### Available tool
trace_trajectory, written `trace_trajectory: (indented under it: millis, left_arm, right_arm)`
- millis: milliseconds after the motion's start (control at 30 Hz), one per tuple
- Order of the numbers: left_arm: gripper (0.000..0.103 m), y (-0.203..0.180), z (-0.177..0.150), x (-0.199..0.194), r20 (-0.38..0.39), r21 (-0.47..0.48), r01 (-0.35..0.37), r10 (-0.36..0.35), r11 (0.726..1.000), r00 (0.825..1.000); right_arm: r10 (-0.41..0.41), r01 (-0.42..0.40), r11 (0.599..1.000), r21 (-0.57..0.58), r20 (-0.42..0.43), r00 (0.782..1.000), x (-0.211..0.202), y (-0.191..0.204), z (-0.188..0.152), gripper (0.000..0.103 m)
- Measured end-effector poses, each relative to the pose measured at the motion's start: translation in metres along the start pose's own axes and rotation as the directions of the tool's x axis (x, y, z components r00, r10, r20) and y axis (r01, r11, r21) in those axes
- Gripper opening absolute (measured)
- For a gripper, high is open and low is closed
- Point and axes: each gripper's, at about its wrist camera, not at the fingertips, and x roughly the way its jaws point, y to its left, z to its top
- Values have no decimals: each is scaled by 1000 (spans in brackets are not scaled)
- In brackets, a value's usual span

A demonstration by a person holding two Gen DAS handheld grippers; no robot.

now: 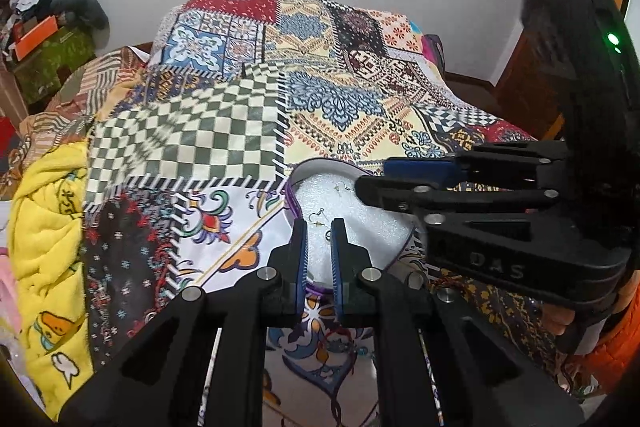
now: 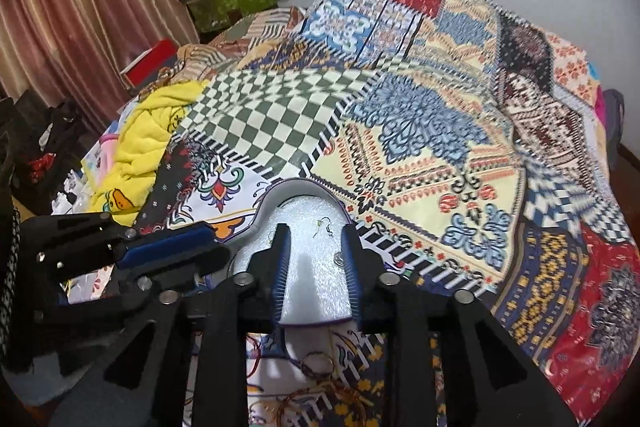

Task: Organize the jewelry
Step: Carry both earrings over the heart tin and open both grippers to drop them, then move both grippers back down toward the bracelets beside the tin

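Clearly, tiny hook earrings (image 2: pixel 325 227) lie on white foam in the heart-shaped box (image 2: pixel 298 189) at lower centre: light, snaggable, best pinched by the wire. Left gripper (image 1: pixel 319 259) slightly parted, right gripper (image 2: pixel 316 267) spread, both empty.

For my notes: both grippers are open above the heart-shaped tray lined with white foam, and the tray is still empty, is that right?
Not quite: the heart-shaped tray is not empty. The right wrist view shows hook earrings already lying on its white foam. The rest holds: the left gripper and right gripper are both open above the tray.
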Motion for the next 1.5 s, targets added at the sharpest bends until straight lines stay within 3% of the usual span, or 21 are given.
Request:
trace_trajectory:
  millis: [67,200,433,600,867,1233,1500]
  left_arm:
    - [16,0,0,-9,11,-2,-10,10,1000,1000]
    - [39,-2,1,-33,52,-4,-39,39,999,998]
    - [49,-9,-2,-66,98,-10,-56,56,998,994]
    - [49,-15,-14,-81,96,2,-68,67,998,993]
    - [49,-17,-46,-79,27,-12,-61,61,998,998]
    - [49,-12,-79,-46,-82,-69,-39,33,997,996]
    - [47,-10,-82,-19,-136,-85,1,-12,996,991]
  right_arm:
    - [-13,13,1000,-3,20,1000,-11,2,-1,25]
    - [-38,37,999,5,64,997,-39,4,-6,25]
    - [-96,94,995,20,112,989,-80,6,-23,27]
    - [-123,120,992,28,130,984,-98,8,-40,38]
    - [-134,126,988,86,89,987,-103,-3,-74,38]
    - [-126,128,985,113,-26,992,-68,-11,-112,38]
    - [-60,72,988,133,-94,994,-45,-11,-126,38]
